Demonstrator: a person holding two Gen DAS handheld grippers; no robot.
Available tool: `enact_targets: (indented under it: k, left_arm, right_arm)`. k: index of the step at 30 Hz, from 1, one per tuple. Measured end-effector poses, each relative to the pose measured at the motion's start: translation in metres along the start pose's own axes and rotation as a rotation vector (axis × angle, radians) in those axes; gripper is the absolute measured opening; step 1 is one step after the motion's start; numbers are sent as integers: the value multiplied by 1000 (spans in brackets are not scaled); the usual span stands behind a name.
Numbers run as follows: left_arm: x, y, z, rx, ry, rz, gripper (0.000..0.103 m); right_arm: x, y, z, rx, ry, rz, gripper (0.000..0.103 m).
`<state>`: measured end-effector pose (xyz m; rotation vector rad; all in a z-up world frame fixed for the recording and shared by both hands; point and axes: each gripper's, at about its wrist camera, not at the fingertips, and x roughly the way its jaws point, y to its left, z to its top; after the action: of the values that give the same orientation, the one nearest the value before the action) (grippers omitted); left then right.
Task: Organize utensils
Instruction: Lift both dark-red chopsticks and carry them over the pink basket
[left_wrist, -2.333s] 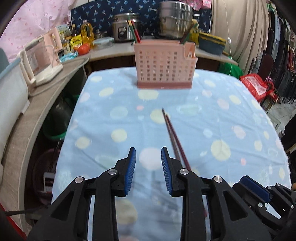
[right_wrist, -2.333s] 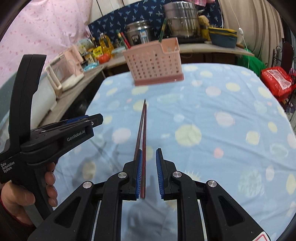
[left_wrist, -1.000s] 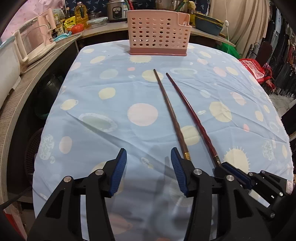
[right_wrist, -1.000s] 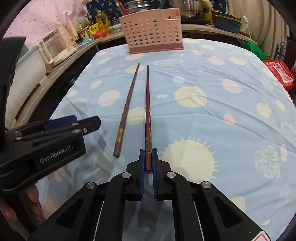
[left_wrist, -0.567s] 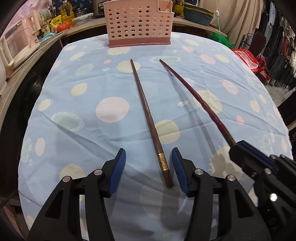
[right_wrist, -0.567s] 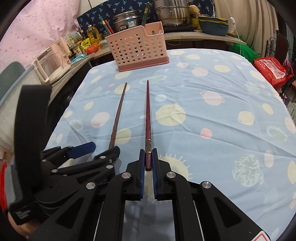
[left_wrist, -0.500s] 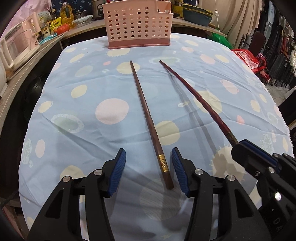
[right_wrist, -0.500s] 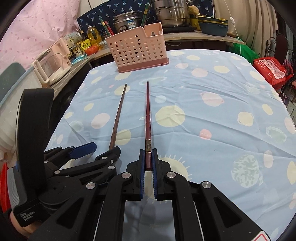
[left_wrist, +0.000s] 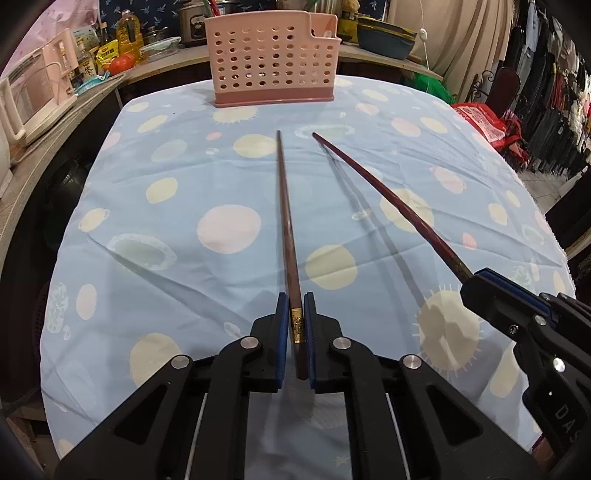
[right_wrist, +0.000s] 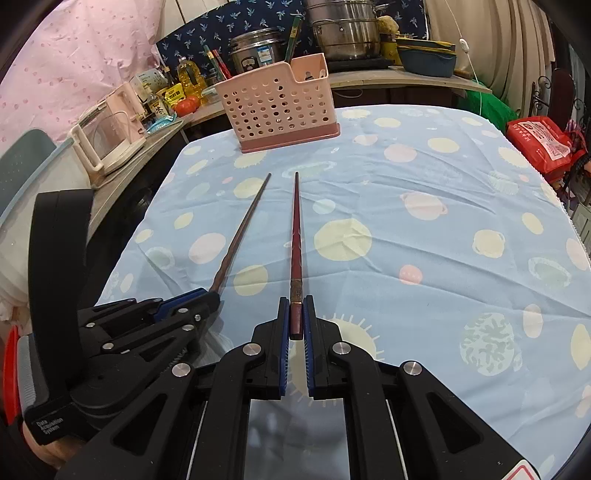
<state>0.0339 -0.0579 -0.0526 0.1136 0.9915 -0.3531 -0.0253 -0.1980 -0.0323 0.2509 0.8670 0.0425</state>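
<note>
Step in hand: pick-up of both chopsticks, one per tool. The left hand-held gripper (left_wrist: 296, 325) has just been closing; its blue pads now clamp the gold-banded butt of the brown chopstick (left_wrist: 286, 218). The right hand-held gripper (right_wrist: 296, 317) is clamped tight on the butt of the red chopstick (right_wrist: 295, 236). Both sticks point away toward the pink utensil basket (left_wrist: 273, 59), which stands at the far edge of the surface (left_wrist: 147, 206), well apart from either tip.

Lift state: the red chopstick casts a separate shadow on the cloth in the left view, so it looks raised. The brown one is harder to judge; possibly its tip is on the cloth, cannot tell.

Next move, as judged: carry both tips forward and up over the basket rim, tilt them down, then release into a compartment. The long sticks held only at the butt may swivel in the pads.

Hidden: the basket's inner dividers and contents are mostly out of sight; something dark shows in its notched corner, unidentified. Clutter on the counter behind stays too small to read.
</note>
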Motion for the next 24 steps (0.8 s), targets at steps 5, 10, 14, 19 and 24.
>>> enact_targets:
  k: [5,10,14,19,24]
  left_arm:
    - [-16,11,10,-24,-35,6,7]
    - [-35,22,24,-49,-85,17,7]
    - [-49,29,38,-63,-127,26,7]
    - [-66,36,53,-71,-168,37,7]
    - [-70,40,60,-71,-175,43,7]
  right_arm:
    - [-6,0,8,3,-23,3,7]
    - [-18,2,19,2,-60,7,7]
    - [-31,2,30,4,-101,18,7]
    - [-46,5,48,-6,-155,24,7]
    - [-48,5,54,-12,-162,28,7]
